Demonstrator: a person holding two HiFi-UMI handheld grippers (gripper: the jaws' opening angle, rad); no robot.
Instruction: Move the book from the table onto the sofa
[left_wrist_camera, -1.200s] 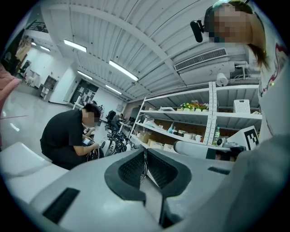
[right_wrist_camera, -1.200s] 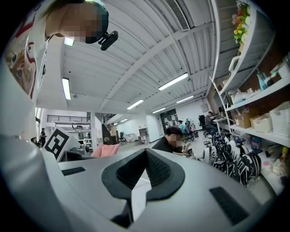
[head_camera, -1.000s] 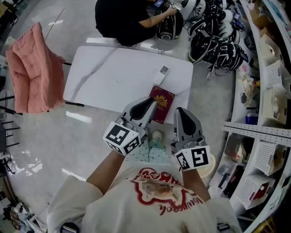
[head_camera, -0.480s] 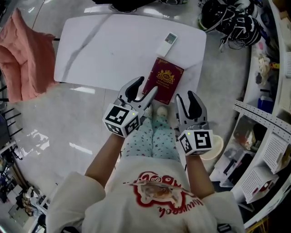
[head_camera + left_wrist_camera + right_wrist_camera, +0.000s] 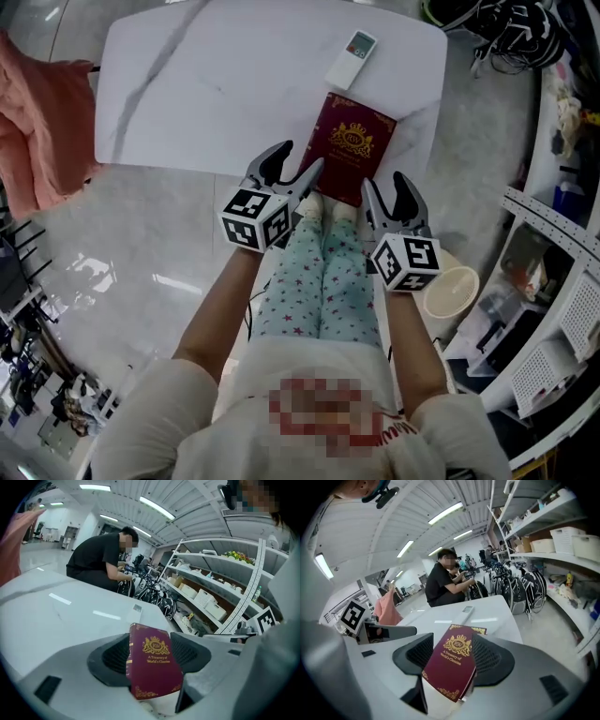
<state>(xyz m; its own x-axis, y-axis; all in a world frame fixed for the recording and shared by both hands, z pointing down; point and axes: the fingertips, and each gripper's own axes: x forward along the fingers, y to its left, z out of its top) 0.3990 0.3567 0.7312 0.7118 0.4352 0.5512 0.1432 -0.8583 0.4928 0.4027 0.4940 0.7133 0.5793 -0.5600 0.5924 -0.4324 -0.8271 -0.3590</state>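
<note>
Both tools are hovering just short of the book [image 5: 354, 159]. It's lying flat, cover up, at the near edge of the white surface [image 5: 206, 84], with a remote [image 5: 352, 45] just beyond it. The left tool [image 5: 292, 167] is standing released, its jaws having just been opening. Its own view is framing the book in the gap, with neither pad touching. Same story for the right tool [image 5: 387, 194]: jaws just been spreading, now wide apart, nothing clamped.

I'm reading that book as a slim, stiff hardback, light enough for one tool. The glossy cover could be slipping, though, so pinching well in over the near edge or the spine side is looking safest. A corner grab could be letting it swing open. The near end seems to be poking past the surface edge, giving a jaw room underneath, though I'm not certain. The sofa isn't showing in any view, and the pink cloth [image 5: 37, 131] at the left is being cut off by the frame.
</note>
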